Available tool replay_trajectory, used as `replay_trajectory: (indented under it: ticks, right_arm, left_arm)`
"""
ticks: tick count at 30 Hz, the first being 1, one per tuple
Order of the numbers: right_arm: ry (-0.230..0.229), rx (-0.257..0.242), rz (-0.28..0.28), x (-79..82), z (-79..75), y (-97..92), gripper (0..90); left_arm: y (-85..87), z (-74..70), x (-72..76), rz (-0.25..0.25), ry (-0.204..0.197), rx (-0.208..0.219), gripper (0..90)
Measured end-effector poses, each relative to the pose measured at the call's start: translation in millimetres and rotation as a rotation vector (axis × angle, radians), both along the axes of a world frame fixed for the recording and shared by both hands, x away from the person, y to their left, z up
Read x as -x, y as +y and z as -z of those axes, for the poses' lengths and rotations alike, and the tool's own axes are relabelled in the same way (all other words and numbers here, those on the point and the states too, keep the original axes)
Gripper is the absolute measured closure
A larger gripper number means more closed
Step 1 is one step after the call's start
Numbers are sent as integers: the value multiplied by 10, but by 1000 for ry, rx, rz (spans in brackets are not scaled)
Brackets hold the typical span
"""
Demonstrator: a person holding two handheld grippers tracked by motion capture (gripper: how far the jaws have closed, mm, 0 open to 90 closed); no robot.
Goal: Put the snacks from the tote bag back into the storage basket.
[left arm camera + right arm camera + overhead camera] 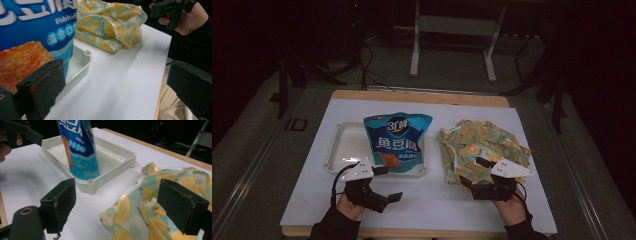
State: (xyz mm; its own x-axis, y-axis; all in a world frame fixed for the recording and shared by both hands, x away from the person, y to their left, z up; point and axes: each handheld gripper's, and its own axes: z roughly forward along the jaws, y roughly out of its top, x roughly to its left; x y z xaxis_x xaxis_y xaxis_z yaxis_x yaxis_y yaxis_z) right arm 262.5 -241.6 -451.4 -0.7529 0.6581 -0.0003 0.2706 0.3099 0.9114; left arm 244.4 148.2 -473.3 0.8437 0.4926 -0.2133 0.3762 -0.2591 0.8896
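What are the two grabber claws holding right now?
Nothing. The left gripper is open beside the snack bag; the right gripper is open over the lemon-print cloth, not pinching it.

We take this for a lab or recording room rather than a home. A wooden table [422, 95] covered by a white sheet [472, 200] stands alone on grey carpet [257, 150], with black cables [367, 65] trailing past its far edge, a white metal frame [452, 45] beyond, and darkness all around.
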Motion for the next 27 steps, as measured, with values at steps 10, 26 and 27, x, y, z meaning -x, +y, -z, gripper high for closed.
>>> replay_trajectory:
  ticks: [10, 26, 27]
  right_arm:
    - [-4, -21, 38, 83, 73, -203, 154]
    - [-36, -20, 118, 203, 186, -486, 145]
    - [-38, -21, 120, 203, 192, -502, 145]
  left_arm:
    - [-206, 100, -98, 38, -10, -1, 24]
    - [-286, 208, -132, 59, -16, 6, 24]
    - [-289, 209, -134, 61, -17, 7, 24]
